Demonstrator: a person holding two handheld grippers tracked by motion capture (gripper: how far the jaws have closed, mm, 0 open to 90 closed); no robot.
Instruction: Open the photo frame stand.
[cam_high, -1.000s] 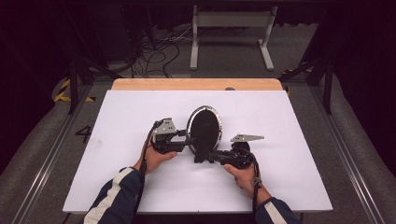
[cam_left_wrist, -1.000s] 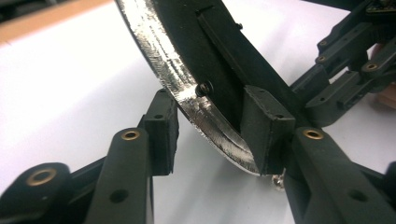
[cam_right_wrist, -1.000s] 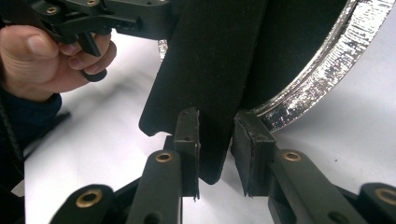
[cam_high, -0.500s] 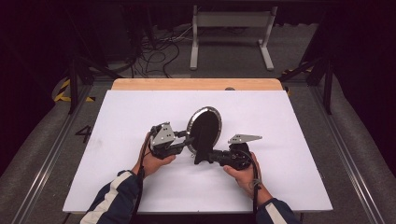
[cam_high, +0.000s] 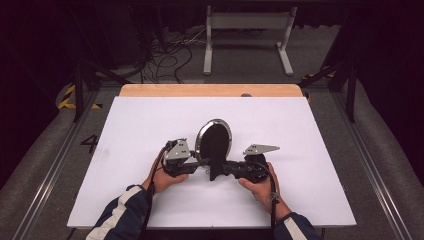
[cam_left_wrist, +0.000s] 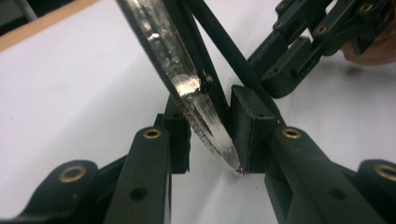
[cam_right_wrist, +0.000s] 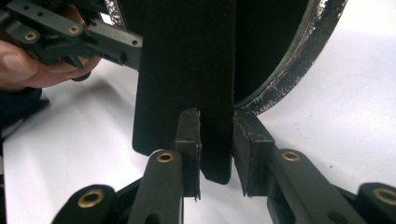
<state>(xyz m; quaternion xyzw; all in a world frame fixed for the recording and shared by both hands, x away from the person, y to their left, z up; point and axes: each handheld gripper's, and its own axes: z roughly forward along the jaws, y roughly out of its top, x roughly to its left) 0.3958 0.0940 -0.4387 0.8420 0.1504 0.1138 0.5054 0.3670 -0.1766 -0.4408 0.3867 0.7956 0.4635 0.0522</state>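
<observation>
White sheeting covers the worktop (cam_high: 150, 130), with a bare wooden strip (cam_high: 210, 90) along its far edge. On the dark floor to the left, the digit "4" (cam_high: 90, 144) is marked beside the worktop; yellow-and-black hazard tape (cam_high: 67, 97) lies farther back. No other writing is legible.

An oval mirror (cam_high: 214, 138) with a silver rim stands upright near the worktop centre, supported by a black back stand (cam_right_wrist: 187, 70).

Left tongs (cam_left_wrist: 210, 135): jaws have just been closing. In the left gripper view the mirror's worn rim (cam_left_wrist: 187, 88) sits between the two pads, close against the right pad; contact with the left pad cannot be confirmed.

Right tongs (cam_right_wrist: 215, 140): in the right gripper view the lower tab of the black stand lies between the pads, which sit close on either side of it. A firm clamp cannot be confirmed.

In the high view, the left tongs (cam_high: 197, 162) and right tongs (cam_high: 225, 169) meet the mirror base from opposite sides. Both hands rest low on the worktop.
</observation>
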